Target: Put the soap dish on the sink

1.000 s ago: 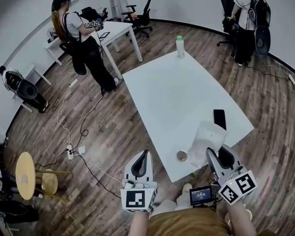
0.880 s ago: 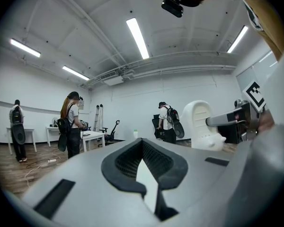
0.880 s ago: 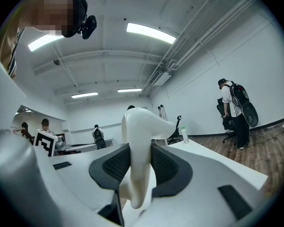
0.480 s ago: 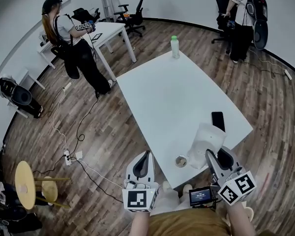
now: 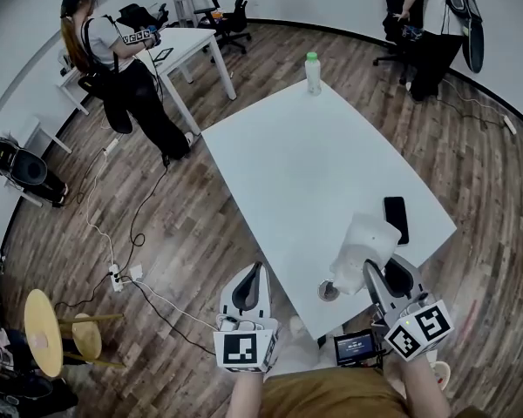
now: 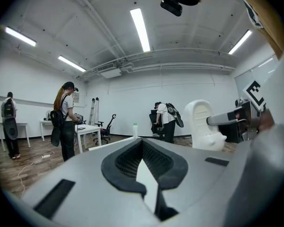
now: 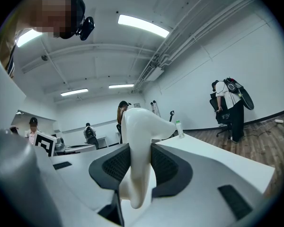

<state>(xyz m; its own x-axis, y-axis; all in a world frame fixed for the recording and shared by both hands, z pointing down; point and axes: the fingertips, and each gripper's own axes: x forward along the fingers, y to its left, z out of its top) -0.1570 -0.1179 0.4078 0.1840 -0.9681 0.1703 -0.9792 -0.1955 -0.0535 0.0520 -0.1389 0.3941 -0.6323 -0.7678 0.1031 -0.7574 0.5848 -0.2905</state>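
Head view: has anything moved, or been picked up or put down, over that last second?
Hardly anything. The camera drifted a little, so the table and the room sit slightly differently in the picture. Nothing was taken hold of or let go. The right gripper stays shut on the white soap dish at the table's near end, and the left gripper stays shut and empty beside it.

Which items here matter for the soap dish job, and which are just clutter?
Job: soap dish, clamped in the right gripper; left gripper, shut and empty. No sink is in view.

Lying about on the white table: green-capped bottle at the far end; black phone; small round object by the near edge.
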